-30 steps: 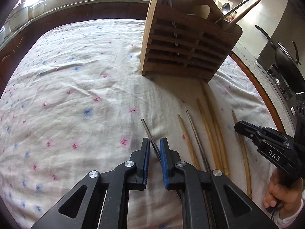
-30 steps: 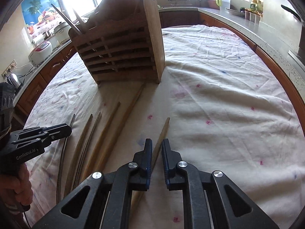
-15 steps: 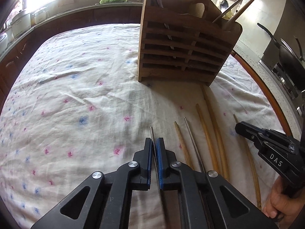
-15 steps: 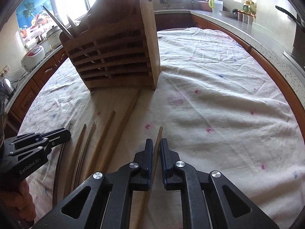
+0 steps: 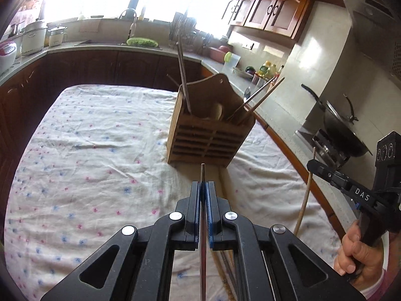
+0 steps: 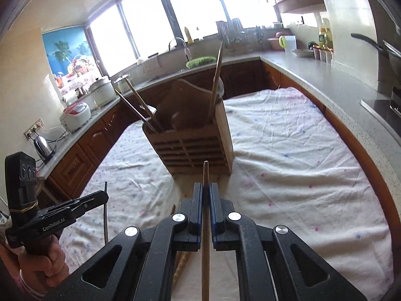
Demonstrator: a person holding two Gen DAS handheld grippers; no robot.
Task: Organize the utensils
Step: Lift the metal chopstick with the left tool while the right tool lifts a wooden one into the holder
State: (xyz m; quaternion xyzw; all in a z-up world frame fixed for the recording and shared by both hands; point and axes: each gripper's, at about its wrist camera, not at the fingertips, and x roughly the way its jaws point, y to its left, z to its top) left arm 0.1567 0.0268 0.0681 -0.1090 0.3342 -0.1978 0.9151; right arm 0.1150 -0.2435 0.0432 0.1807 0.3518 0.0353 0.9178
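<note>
Left gripper (image 5: 203,188) pinches a thin grey metal chopstick (image 5: 203,225) between blue pads, tip poking past the fingertips. Right gripper (image 6: 205,190) clamps a pale wooden chopstick (image 6: 206,238) the same way. Both held above the floral tablecloth (image 5: 87,150), pointing at the slatted wooden utensil holder (image 5: 208,140).

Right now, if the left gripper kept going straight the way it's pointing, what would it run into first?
Most likely the wooden utensil holder: its slatted front sits dead ahead of the left gripper and the metal chopstick it holds, though depth is unclear.
</note>
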